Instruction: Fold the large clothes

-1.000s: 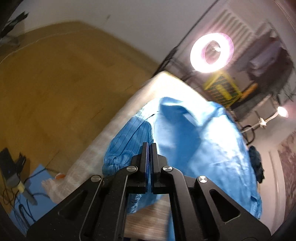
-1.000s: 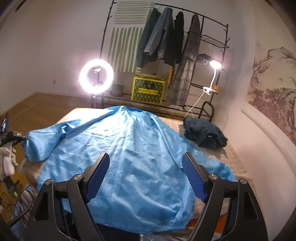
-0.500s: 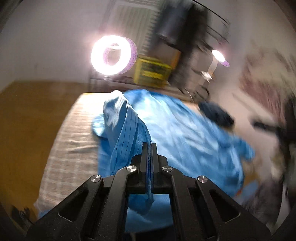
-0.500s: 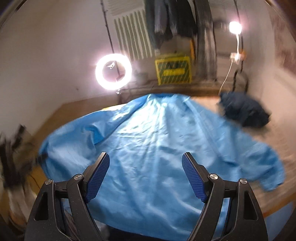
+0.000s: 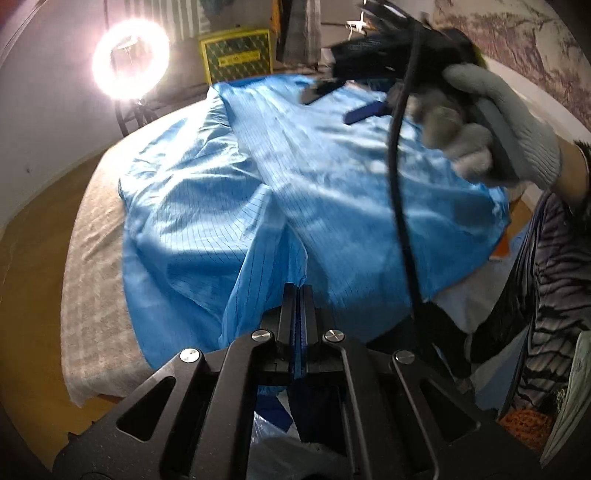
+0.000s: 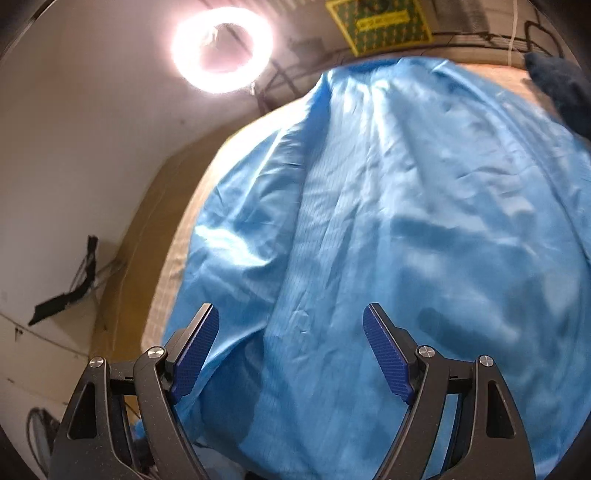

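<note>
- Left wrist view: the left gripper [image 5: 297, 291] has its jaws pressed fully together, pinching a fold of the blue garment [image 5: 332, 184] between the pads; the cloth rises from the bed in a narrow ridge straight into the fingertips.
- The garment's sleeve [image 5: 192, 206] lies folded over the body of the garment on the left side, and the rest of the garment spreads flat beyond the closed jaws across the bed [image 5: 92, 280], which has a pale textured cover.
- In the same view a gloved hand [image 5: 495, 125] holds the right gripper [image 5: 343, 103] above the far right part of the garment; it is blurred, its dark blue pads standing apart, and a black cable [image 5: 400, 206] hangs from it down across the cloth.
- Right wrist view: the right gripper [image 6: 290, 350] stands wide, nothing between its blue ridged pads [image 6: 386, 350]; whether they touch the cloth cannot be told.
- The blue garment [image 6: 406, 240] fills the frame directly ahead of and under the spread jaws, wrinkled, with a lengthwise crease running away from them.
- A dark blue bundle of cloth [image 6: 561, 92] lies at the far right edge of the bed.
- A lit ring light [image 6: 221, 55] stands behind the bed, and beside it a yellow and green box [image 6: 384, 22]; its printed label is too blurred to read in either view.
</note>
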A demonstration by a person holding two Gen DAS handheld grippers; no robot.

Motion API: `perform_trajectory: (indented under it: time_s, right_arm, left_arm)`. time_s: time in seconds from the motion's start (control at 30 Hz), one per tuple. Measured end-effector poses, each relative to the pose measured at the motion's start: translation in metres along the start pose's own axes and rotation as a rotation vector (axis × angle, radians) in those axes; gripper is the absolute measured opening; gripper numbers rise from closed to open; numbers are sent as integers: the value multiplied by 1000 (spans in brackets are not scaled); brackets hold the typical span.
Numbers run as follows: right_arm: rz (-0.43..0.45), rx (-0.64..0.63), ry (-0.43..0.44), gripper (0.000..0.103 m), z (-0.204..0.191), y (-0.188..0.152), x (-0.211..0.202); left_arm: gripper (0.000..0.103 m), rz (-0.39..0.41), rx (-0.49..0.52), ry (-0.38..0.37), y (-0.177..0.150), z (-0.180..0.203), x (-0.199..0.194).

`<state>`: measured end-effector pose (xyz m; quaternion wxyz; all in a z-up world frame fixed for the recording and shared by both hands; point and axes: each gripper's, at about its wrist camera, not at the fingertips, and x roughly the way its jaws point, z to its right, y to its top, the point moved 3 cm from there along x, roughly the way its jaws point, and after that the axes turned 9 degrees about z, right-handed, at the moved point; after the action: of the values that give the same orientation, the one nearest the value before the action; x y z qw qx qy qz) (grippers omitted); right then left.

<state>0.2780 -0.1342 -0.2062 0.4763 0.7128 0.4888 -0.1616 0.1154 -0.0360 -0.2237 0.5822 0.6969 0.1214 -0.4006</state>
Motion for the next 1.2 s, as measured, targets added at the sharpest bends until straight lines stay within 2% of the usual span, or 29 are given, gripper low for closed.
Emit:
perform_trajectory:
  time_s: [0.1, 0.17, 0.23, 0.4, 0.5, 0.57, 0.67, 0.77, 0.83, 0.93, 1.0, 1.1, 1.13, 1.2]
  right_arm:
    - [-41, -24, 8, 80, -5, -5, 16]
    - [-61, -38, 27, 80, -10, -9, 21]
    - [-71, -68, 35, 80, -16, -13, 20]
    - [-81, -94, 51, 80, -15, -20, 13]
    - [-107, -67, 58, 80, -10, -29, 11]
    - [-135, -34, 80, 80, -7, -37, 12]
    - [-168, -5, 120, 80, -9, -49, 11]
    - [-176, -35, 138, 80, -20, -57, 9]
    - [-184, -45, 145, 80, -24, -61, 10]
    - [-201, -44, 138, 80, -23, -64, 18]
    - [-213, -41, 123, 80, -21, -66, 25]
    - [-242, -22, 126, 80, -20, -71, 36]
    - [-250, -23, 128, 78, -21, -73, 36]
    - [-274, -43, 136, 65, -27, -78, 44]
  left_arm:
    - [9, -28, -51, -42, -7, -1, -3]
    - [22, -9, -106, -74, -9, -10, -18]
    - [34, 26, -171, -74, -10, -27, -33]
    - [35, 67, -333, -2, -16, -79, -53]
    - [35, 13, -484, -22, -26, -104, -35]
    - [35, -30, -536, -27, -31, -113, -13]
    - [35, -72, -563, -20, -33, -117, 13]
    - [35, -104, -551, 13, -32, -115, 36]
    - [35, -102, -555, -10, -25, -107, 46]
    - [35, -100, -477, -31, -10, -86, 59]
    - [35, -92, -431, -18, -5, -78, 57]
    - [35, -70, -457, 14, -10, -88, 41]
    - [35, -61, -479, 25, -15, -94, 34]
    - [35, -63, -502, 62, -25, -106, 26]
